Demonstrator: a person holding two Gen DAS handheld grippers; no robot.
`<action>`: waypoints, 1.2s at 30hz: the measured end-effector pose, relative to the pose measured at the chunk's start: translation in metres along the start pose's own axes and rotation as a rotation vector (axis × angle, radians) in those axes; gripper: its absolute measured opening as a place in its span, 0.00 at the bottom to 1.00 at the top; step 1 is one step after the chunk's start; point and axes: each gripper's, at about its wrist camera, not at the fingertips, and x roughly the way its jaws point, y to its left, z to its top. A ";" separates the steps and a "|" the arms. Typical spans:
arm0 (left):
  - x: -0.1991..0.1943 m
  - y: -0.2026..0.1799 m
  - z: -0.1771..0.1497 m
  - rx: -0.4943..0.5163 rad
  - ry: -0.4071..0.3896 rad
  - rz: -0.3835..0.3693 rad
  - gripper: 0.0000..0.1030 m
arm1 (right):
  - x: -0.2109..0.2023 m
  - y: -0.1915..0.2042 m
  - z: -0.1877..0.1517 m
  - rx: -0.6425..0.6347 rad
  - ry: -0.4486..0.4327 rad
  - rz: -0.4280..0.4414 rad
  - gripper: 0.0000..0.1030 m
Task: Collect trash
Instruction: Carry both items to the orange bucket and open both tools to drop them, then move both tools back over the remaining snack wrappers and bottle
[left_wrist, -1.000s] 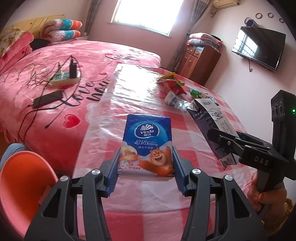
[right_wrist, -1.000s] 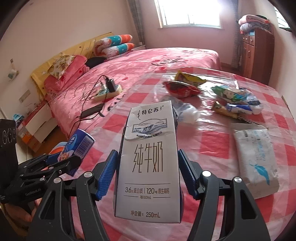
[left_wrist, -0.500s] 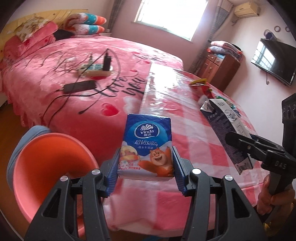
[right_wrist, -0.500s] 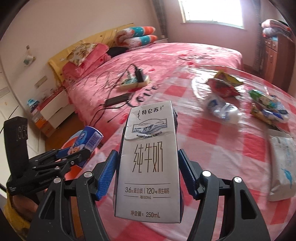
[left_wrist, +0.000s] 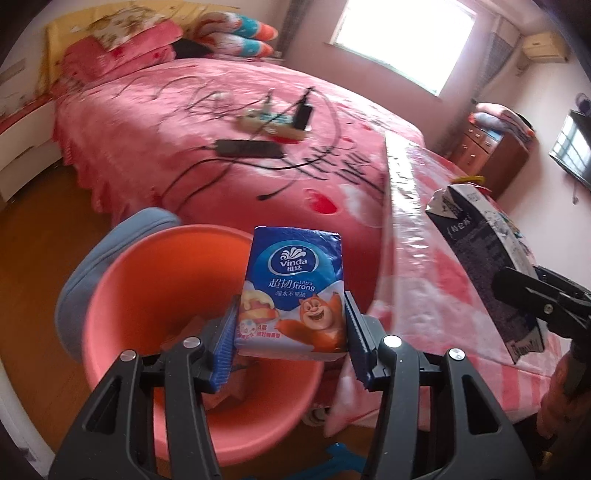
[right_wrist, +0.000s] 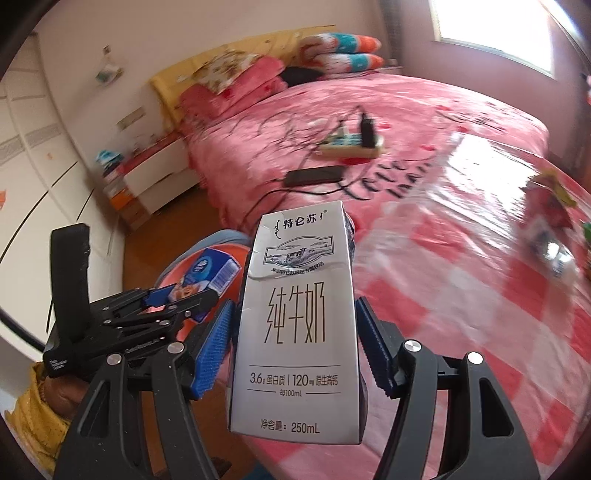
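- Left tongs (left_wrist: 290, 334) clenched on one blue Vinda tissue pack (left_wrist: 293, 291), upright, long axis vertical, hanging above the orange bin (left_wrist: 155, 295).
- Right tongs (right_wrist: 293, 341) clenched on one silver milk carton (right_wrist: 299, 321), upright, spout end up, past the worktop (right_wrist: 480, 295) edge.
- Open wooden floor (left_wrist: 33, 251) left of bin.
- Beyond: one bed (left_wrist: 184, 122) carrying one power strip (left_wrist: 273, 122) and one phone (left_wrist: 249, 147).

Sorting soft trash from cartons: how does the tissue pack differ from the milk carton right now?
The tissue pack is a short, blue, soft plastic packet; the milk carton is a tall, silver-grey, creased box. The pack hangs over the orange bin; the carton is beside it, near the table edge. Each is clamped in a gripper.
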 end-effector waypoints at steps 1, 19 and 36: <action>0.000 0.009 -0.002 -0.016 0.001 0.014 0.52 | 0.004 0.006 0.002 -0.011 0.006 0.011 0.64; 0.005 0.081 -0.021 -0.155 0.016 0.229 0.61 | 0.072 0.037 0.015 0.086 0.123 0.203 0.80; 0.003 0.047 -0.010 -0.104 -0.020 0.183 0.63 | -0.001 -0.016 -0.008 0.142 -0.050 0.044 0.86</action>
